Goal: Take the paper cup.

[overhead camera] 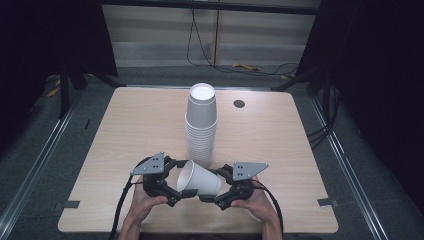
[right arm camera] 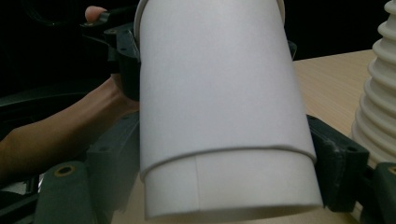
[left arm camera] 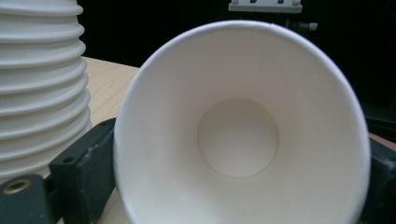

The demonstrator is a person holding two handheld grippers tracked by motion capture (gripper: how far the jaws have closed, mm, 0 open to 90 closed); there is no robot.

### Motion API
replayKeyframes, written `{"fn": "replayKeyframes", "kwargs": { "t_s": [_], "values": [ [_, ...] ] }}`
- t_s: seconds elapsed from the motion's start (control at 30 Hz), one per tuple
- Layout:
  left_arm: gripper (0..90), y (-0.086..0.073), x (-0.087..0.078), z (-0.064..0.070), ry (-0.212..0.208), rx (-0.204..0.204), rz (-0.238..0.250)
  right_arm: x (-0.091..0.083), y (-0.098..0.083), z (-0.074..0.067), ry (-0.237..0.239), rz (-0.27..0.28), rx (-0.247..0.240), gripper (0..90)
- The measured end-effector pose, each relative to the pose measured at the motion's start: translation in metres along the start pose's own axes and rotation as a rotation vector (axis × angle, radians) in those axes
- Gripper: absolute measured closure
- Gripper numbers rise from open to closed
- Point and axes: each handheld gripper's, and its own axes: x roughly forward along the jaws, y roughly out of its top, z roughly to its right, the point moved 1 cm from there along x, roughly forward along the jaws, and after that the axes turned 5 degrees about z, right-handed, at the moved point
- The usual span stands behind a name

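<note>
A white paper cup (overhead camera: 198,180) lies on its side just above the near table edge, with its mouth toward the left. My left gripper (overhead camera: 180,183) is shut on its rim end, and in the left gripper view its black fingers (left arm camera: 79,172) flank the open mouth (left arm camera: 238,135). My right gripper (overhead camera: 217,187) is shut on the base end. In the right gripper view the cup's wall (right arm camera: 215,93) sits between its fingers (right arm camera: 341,172), and a stepped edge (right arm camera: 233,151) rings the wall near the base. I cannot tell whether that is a second nested cup.
A tall stack of white cups (overhead camera: 201,127) stands upside down mid-table, just behind the held cup, and close beside it (left arm camera: 42,88) (right arm camera: 380,102). A round cable hole (overhead camera: 239,103) sits at the table's (overhead camera: 280,145) far right. Bare wood lies left and right of the stack.
</note>
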Motion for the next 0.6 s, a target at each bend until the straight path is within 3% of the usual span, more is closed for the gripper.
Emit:
{"fn": "replayKeyframes", "kwargs": {
  "t_s": [0.23,0.33,0.6],
  "values": [
    [8.8,0.0003,-0.0008,0.0005,0.014,0.011,-0.006,0.0036,-0.0005,0.0008,-0.014,-0.017,-0.004,19.6],
    [9.0,0.0005,-0.0016,0.0003,0.028,0.014,-0.01,0.0038,-0.0009,0.0001,-0.036,-0.038,-0.002,14.1],
    [9.0,0.0017,-0.0053,-0.0001,0.052,0.017,-0.021,0.0009,-0.0011,0.0012,-0.083,-0.058,0.009,13.4]
  ]
}}
